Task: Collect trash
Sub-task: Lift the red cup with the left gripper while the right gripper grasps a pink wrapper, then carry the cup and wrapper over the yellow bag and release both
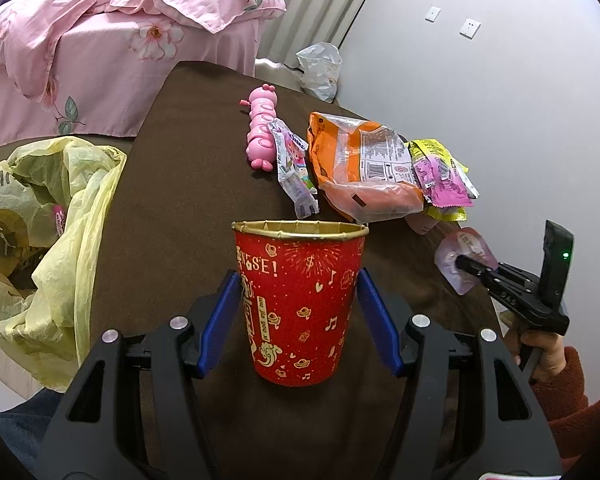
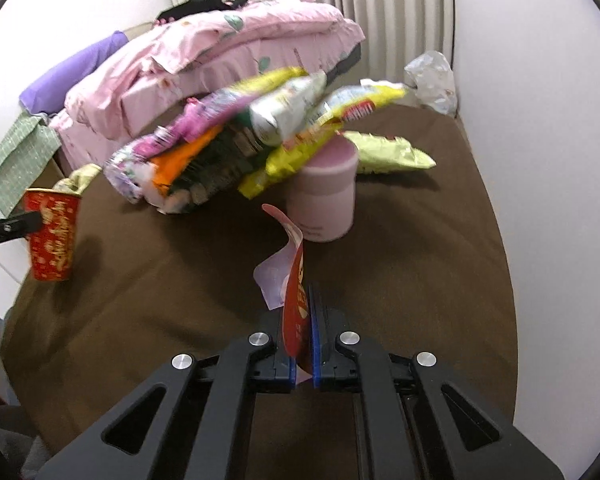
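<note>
The right claw [image 2: 304,320] has its blue pads pressed together on a small flat wrapper [image 2: 294,280], red on one face and pale pink on the other. The wrapper stands up out of the jaws and curls forward above the brown tabletop [image 2: 420,280]. From the left wrist view the same claw [image 1: 462,262] shows off to the right, the wrapper [image 1: 462,252] at its tip, a hand [image 1: 540,356] in a rust-red sleeve [image 1: 572,408] on its handle.

Just ahead of the right claw stands a pink tub [image 2: 324,196]. On and behind the tub is a heap of snack wrappers [image 2: 260,132], yellow, purple, orange and white, blurred in this view. Far to the claw's left is a red paper cup [image 2: 52,236].

The left claw [image 1: 298,304] pinches that red cup [image 1: 298,304] between its blue pads, one on each side, the cup upright with its gold rim uppermost. Beyond the cup lie the wrappers: an orange bag [image 1: 364,168], a yellow and pink packet [image 1: 440,172] to its right and a small tissue pack [image 1: 294,168] to its left. A pink caterpillar toy [image 1: 262,128] lies beside the tissue pack. Left of this claw, off the table's edge, a yellow plastic bag [image 1: 52,240] gapes open. Farther back is a bed with pink floral bedding [image 1: 100,40], and a clear plastic bag [image 1: 320,68] sits at the far corner by the wall
</note>
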A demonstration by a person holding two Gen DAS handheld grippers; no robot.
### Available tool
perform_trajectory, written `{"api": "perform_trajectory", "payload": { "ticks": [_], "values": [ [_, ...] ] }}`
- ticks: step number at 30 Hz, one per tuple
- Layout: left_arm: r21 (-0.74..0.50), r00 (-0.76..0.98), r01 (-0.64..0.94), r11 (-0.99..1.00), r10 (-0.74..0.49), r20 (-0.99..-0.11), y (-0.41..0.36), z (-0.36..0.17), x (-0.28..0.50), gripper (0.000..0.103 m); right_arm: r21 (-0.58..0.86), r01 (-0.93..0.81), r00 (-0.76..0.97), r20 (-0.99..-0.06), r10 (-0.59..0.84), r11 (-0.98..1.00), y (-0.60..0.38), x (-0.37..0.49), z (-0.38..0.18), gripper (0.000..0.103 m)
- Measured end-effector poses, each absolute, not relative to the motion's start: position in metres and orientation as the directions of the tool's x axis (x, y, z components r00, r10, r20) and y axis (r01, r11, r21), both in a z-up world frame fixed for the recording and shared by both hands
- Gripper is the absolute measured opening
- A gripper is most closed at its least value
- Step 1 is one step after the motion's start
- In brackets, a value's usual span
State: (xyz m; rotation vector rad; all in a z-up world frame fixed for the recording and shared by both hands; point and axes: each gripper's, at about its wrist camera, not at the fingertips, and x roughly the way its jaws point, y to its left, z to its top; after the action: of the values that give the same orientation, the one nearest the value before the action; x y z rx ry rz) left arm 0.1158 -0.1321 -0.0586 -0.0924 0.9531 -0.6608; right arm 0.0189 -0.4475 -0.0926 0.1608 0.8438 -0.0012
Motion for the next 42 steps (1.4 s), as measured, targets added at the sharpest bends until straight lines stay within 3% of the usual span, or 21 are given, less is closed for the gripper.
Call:
{"api": "perform_trajectory", "payload": {
  "ticks": [8, 22, 35, 42],
  "values": [
    [-0.353, 0.436, 0.478, 0.805, -0.566, -0.700, -0.121, -0.043, 0.108, 0.057, 0.225, -0.022, 0.698, -0.694, 0.176, 0.974, -0.429, 0.015, -0.070, 0.007],
    [-0.341, 0.522, 0.448, 0.826, -0.552, -0.650, -0.079, -0.017, 0.091, 0.056, 0.172, -0.242, 0.694, -0.657, 0.294, 0.955, -0.347, 0.034, -0.043, 0.007],
    [-0.273, 0.708, 0.236, 0.933, -0.357, -0.610, 0.039, 0.013, 0.112, 0.056, 0.089, -0.478, 0.660, -0.620, 0.424, 0.874, -0.245, 0.102, 0.005, 0.007],
    [-0.292, 0.707, 0.167, 0.942, -0.321, -0.630, 0.084, -0.001, 0.142, 0.056, 0.128, -0.570, 0.577, -0.641, 0.506, 0.812, -0.179, 0.165, 0.001, 0.007]
  ]
}}
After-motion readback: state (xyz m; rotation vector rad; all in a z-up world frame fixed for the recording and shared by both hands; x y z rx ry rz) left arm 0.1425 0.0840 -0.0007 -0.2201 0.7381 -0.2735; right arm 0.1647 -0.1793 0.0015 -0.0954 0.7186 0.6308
